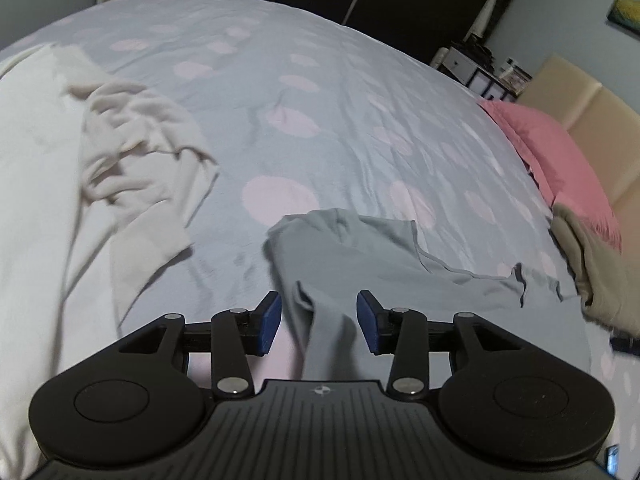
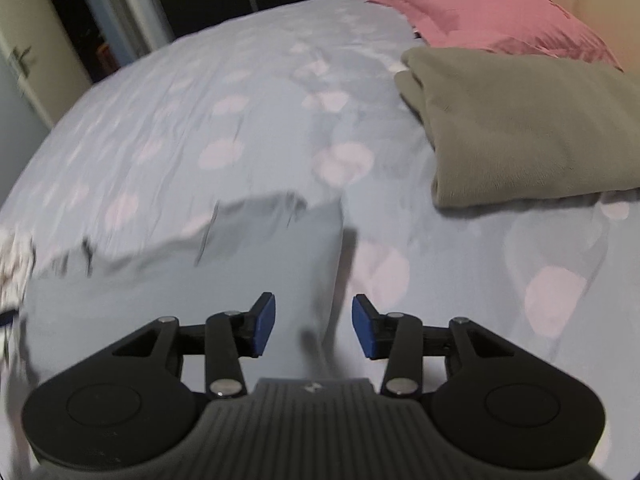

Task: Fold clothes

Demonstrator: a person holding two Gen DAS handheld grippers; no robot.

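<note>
A pale grey garment (image 1: 360,248) lies rumpled on the dotted bedsheet (image 1: 280,80), one strip running between the spread fingers of the left gripper (image 1: 319,320) — not pinched. The right gripper (image 2: 314,326) hangs over the garment's edge, fingers apart. A folded olive cloth (image 2: 520,128) sits beside a pink pillow (image 2: 480,8).

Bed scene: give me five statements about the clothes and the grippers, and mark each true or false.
1. The left gripper is open. True.
2. The grey-blue garment is folded into a neat stack. False: it lies loose and rumpled.
3. A folded olive-brown garment lies next to the pink pillow. True.
4. The cream garment is already folded. False: it is crumpled on the bedspread.
5. The right gripper is clamped shut on cloth. False: its jaws stand apart, with grey-blue cloth between them.
</note>
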